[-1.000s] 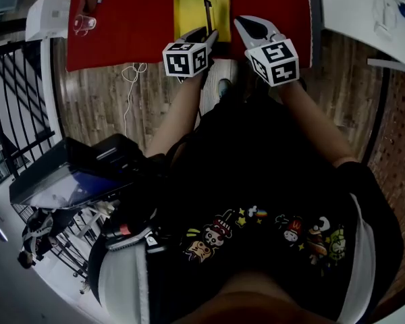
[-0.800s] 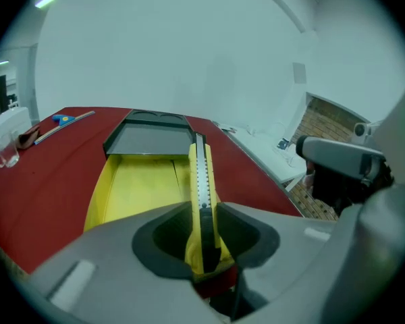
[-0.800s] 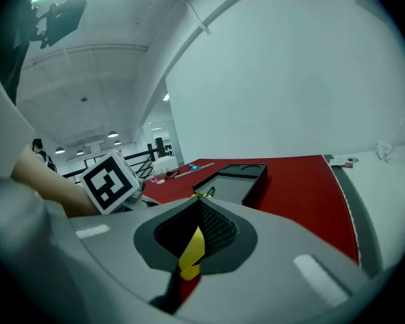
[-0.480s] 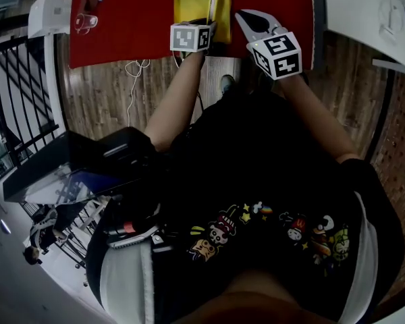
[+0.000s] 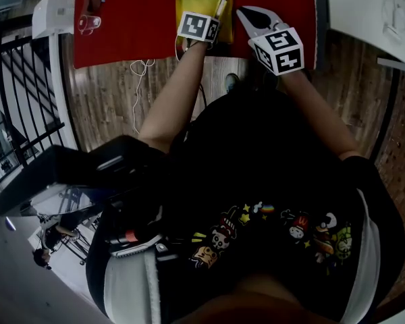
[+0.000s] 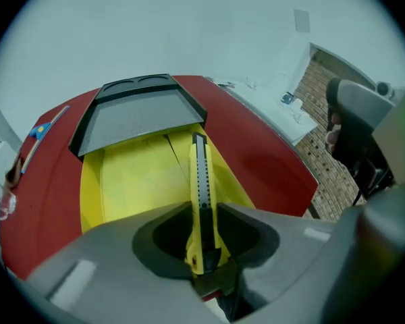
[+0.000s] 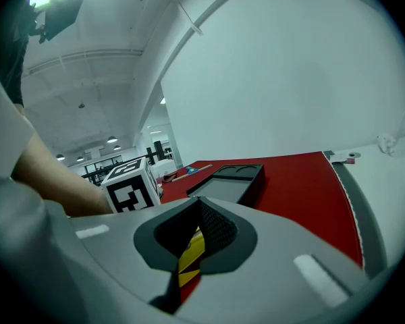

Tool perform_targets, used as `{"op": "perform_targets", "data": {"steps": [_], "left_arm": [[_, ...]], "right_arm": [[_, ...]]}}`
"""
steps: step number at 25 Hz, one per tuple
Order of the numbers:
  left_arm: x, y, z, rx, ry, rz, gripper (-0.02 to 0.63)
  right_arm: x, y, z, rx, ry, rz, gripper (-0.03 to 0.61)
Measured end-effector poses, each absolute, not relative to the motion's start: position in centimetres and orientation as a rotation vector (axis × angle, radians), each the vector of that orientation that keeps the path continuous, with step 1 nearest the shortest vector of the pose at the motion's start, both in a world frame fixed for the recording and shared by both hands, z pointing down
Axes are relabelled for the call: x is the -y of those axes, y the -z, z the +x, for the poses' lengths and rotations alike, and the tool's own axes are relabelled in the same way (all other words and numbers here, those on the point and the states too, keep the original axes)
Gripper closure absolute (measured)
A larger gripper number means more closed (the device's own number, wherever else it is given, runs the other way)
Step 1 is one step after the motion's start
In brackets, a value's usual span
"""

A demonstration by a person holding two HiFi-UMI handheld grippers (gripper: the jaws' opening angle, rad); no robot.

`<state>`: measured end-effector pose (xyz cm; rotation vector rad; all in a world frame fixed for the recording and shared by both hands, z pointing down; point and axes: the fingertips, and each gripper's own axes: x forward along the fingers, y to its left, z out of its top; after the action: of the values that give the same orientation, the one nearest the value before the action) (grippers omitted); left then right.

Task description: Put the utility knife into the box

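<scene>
Red tabletop fills the far field, with wooden floor below its near edge in the head view and a white bench off to the right. We note a yellow box lying open on the red surface, its dark gray lid at the far end. Left gripper: jaws clamped on the rear of the utility knife, which is yellow with a dark notched slider strip along its top. The knife points straight forward from the jaws, and its tip projects over the yellow interior of the box, close to the near edge of the lid. We cannot tell whether the knife touches the box floor. In the head view the knife sits over the right-hand part of the box. Right gripper: jaws drawn close, leaving only a narrow slit through which yellow and red show, and nothing is gripped between them. It hangs just right of the left gripper, near the tabletop's front edge. From the right gripper view we see the left gripper's marker cube and the person's bare forearm behind it.
</scene>
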<state>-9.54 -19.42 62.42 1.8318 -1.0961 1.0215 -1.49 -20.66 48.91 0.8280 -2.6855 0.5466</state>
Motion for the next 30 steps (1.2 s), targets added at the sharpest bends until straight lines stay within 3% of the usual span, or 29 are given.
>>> {"op": "perform_targets", "data": {"steps": [26,30], "left_arm": [[19.4,-65.9,-10.1,0.977,-1.138,1.783,0.495],[20.1,-64.2,-9.4,1.016,-1.105,1.881,0.462]], "right_arm": [[20.4,-49.6,-1.4,2.658,-0.534,0.82,0.554],[20.4,-49.4,-1.3,2.653,-0.533,0.825,0.554]]}}
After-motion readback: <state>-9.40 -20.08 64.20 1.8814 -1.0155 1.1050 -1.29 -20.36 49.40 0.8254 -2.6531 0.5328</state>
